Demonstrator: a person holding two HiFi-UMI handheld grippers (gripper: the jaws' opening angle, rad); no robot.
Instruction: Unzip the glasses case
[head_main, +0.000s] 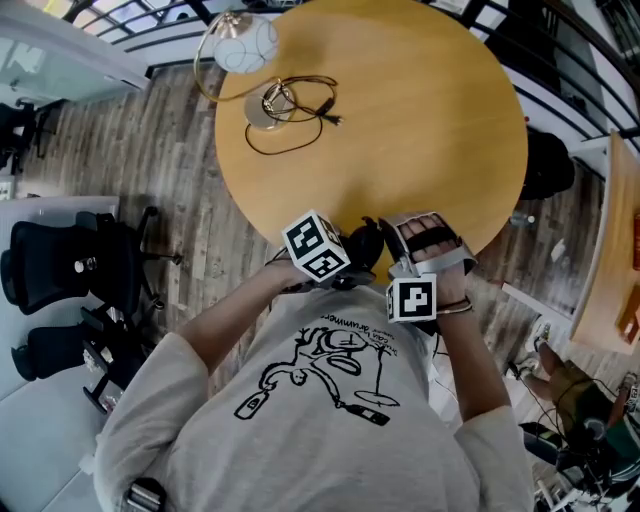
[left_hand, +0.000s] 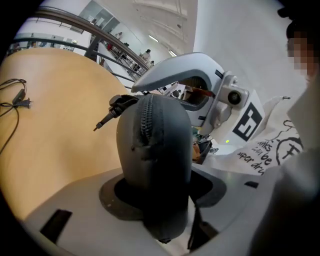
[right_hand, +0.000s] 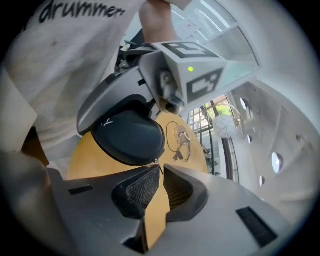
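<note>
A dark grey glasses case (left_hand: 155, 150) stands on end between the jaws of my left gripper (left_hand: 157, 192), which is shut on it. Its zipper (left_hand: 147, 120) runs up the side facing the camera. In the head view the case (head_main: 365, 245) is held just above the near edge of the round wooden table (head_main: 400, 130), close to the person's chest. My right gripper (right_hand: 159, 169) is shut, its tips pinching the small zipper pull (right_hand: 156, 161) at the rim of the case (right_hand: 130, 135). In the left gripper view the right gripper arches over the top of the case.
A white globe lamp (head_main: 243, 42) and a loose black cable (head_main: 290, 105) lie at the far side of the table. Black office chairs (head_main: 70, 265) stand on the wooden floor to the left. A railing runs behind the table.
</note>
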